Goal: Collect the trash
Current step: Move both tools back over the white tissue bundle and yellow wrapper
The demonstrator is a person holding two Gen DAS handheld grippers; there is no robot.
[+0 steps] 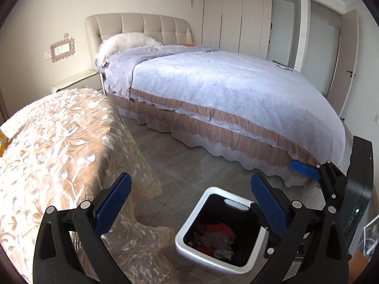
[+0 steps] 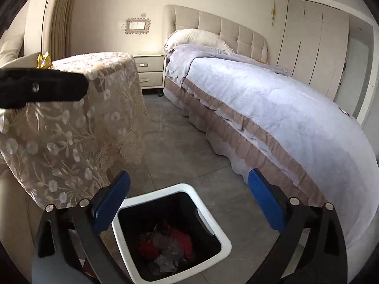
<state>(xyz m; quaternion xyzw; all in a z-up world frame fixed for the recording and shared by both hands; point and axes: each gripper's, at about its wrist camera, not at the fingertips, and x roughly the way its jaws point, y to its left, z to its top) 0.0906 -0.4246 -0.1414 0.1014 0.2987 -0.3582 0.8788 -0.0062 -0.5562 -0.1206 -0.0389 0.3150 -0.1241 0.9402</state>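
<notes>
Both your right gripper (image 2: 189, 197) and left gripper (image 1: 191, 200) stand released and empty above the bin (image 2: 132, 203); trash (image 2: 169, 246) lies inside. A yellow wrapper (image 2: 43, 59) remains on the table (image 2: 78, 108); a hasty reach may snag its lace cloth.

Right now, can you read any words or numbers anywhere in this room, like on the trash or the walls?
No text can be read in either view.
Yellow packet on the lace-covered table: any print is too small and blurred.
Crumpled wrappers in the bin: no legible print.
Framed wall switch plate: no lettering visible.
Small item on the bed's far corner: too small to tell.
</notes>
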